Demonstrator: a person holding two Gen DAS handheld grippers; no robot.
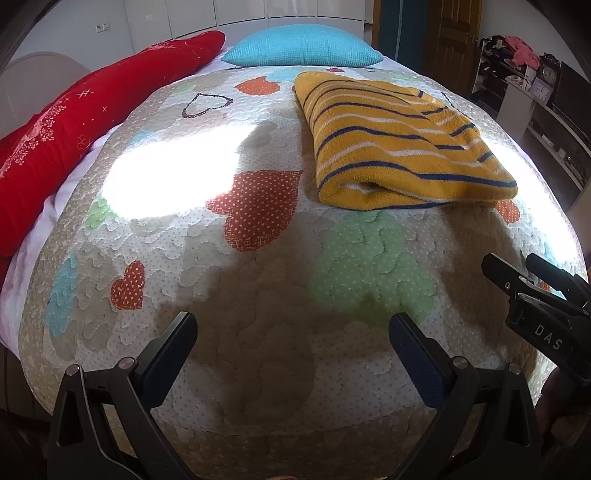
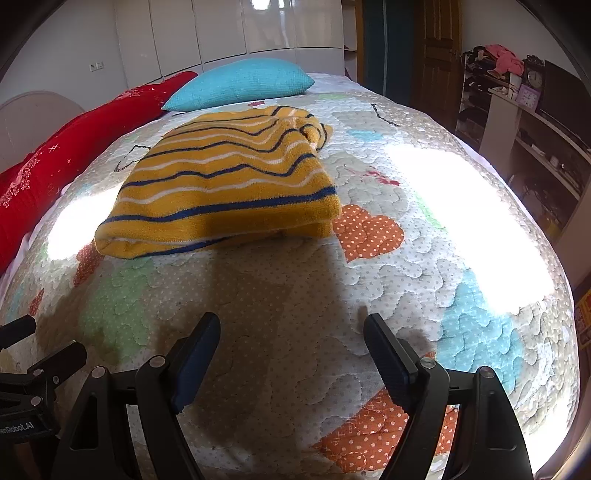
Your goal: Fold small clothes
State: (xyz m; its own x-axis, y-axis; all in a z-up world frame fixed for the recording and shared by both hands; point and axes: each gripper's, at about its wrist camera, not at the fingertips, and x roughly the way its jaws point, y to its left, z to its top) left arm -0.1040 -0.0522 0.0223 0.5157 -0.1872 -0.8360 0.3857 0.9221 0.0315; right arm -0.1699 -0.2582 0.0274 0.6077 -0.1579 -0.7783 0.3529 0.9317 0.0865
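Left wrist view is showing the left gripper [image 1: 293,332] hanging over the quilted bedspread [image 1: 258,369] with its jaws spread wide and nothing lying between them. Beyond it, up and to the right, the folded yellow striped garment [image 1: 399,147] is lying flat on the bedspread, well apart from both tools. Bare quilt is lying between the fingers and the garment, with nothing blocking the way. At the right edge the right gripper [image 1: 517,273] is reaching into the picture, near the left one.

Right wrist view is showing the right gripper [image 2: 291,328] likewise released, its jaws parted over empty quilt. The garment [image 2: 225,184] is resting ahead and slightly left of it. A turquoise pillow [image 2: 240,85] is sitting at the head of the bed behind the garment, and a long red cushion [image 2: 55,162] is running along the left side. White wardrobe doors [image 2: 229,29] are standing behind the bed, and shelves [image 2: 535,147] with a clock and clutter are lining the right wall. Bright sunlight patches are washing out parts of the quilt.
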